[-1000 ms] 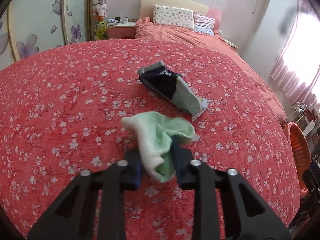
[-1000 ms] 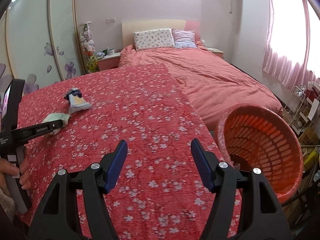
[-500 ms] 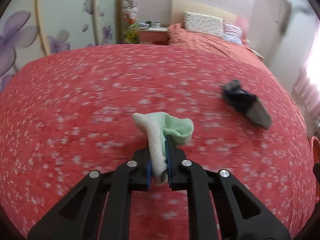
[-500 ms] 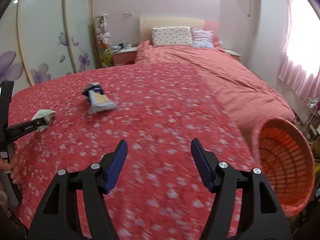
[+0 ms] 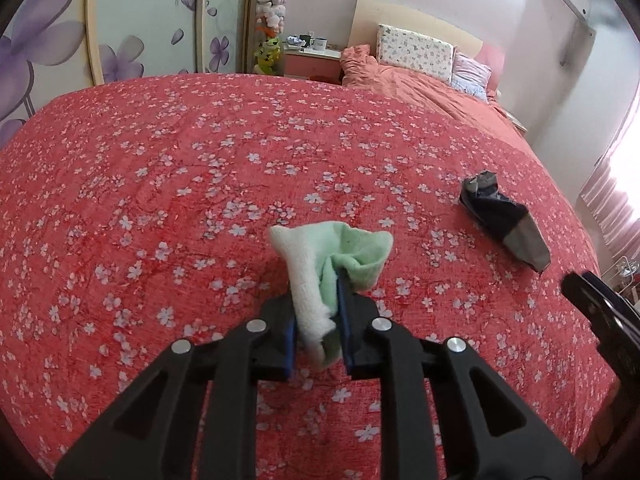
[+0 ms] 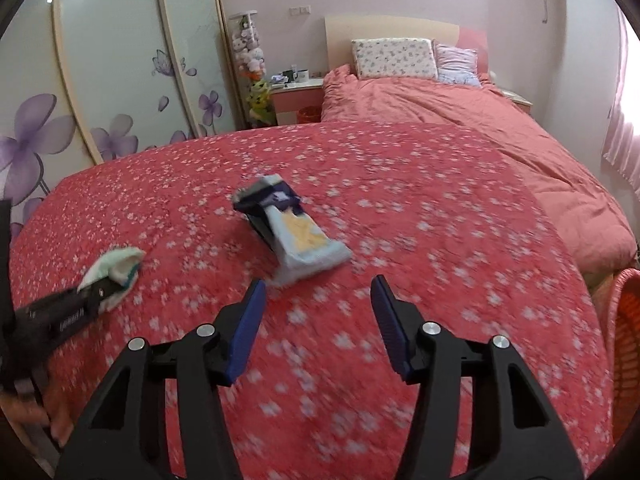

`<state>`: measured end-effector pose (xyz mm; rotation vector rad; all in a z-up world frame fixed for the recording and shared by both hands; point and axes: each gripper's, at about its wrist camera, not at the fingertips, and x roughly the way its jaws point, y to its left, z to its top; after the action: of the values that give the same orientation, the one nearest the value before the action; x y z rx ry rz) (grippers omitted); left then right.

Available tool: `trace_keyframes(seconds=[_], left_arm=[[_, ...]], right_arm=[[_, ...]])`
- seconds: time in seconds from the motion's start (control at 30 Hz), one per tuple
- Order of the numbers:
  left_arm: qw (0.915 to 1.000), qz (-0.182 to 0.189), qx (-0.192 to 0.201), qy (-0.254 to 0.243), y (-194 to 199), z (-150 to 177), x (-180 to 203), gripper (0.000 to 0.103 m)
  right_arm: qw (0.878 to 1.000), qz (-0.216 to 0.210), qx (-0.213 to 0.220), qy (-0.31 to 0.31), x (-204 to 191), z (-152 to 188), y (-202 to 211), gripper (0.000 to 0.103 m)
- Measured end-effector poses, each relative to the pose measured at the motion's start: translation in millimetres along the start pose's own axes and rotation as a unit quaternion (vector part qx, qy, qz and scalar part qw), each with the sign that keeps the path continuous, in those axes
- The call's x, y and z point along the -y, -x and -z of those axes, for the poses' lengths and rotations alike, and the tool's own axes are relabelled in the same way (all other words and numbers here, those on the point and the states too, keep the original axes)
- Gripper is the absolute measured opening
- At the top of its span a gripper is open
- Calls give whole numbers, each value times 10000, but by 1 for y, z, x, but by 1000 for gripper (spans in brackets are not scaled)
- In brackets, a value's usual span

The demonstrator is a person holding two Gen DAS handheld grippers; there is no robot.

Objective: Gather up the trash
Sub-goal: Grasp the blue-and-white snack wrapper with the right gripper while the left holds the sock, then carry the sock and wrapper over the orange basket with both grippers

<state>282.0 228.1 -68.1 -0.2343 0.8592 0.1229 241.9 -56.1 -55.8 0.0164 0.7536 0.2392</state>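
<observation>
Left wrist view: a crumpled green-and-white terry cloth was pinched, newly lifted, by the left gripper, while the right gripper, jaws closing on nothing, had been brought toward the blue-and-grey crumpled wrapper at twelve o'clock, next for collection.

In the right wrist view the basket at 3 o'clock is cut off by the edge, only its rim showing. The bedspread flowers smear with blur near the claw. The hand at 8 o'clock is partly cut off. The nightstand items are too small to tell.
</observation>
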Motion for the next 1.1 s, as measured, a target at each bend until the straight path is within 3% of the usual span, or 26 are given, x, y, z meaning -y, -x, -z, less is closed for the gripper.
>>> trace_keyframes(seconds=[0.17, 0.5, 0.73, 1.1], left_arm=[[10000, 48, -1, 37, 1, 2, -3, 19], [10000, 60, -2, 44, 1, 2, -3, 19], [10000, 62, -2, 42, 1, 2, -3, 19], [10000, 87, 27, -27, 1, 2, 1, 15]], right_arm=[[9998, 95, -95, 137, -12, -12, -19, 49], [9981, 421, -343, 281, -14, -9, -36, 29], [9986, 445, -200, 218, -4, 0, -15, 14], [9982, 462, -52, -379, 44, 22, 30, 8]])
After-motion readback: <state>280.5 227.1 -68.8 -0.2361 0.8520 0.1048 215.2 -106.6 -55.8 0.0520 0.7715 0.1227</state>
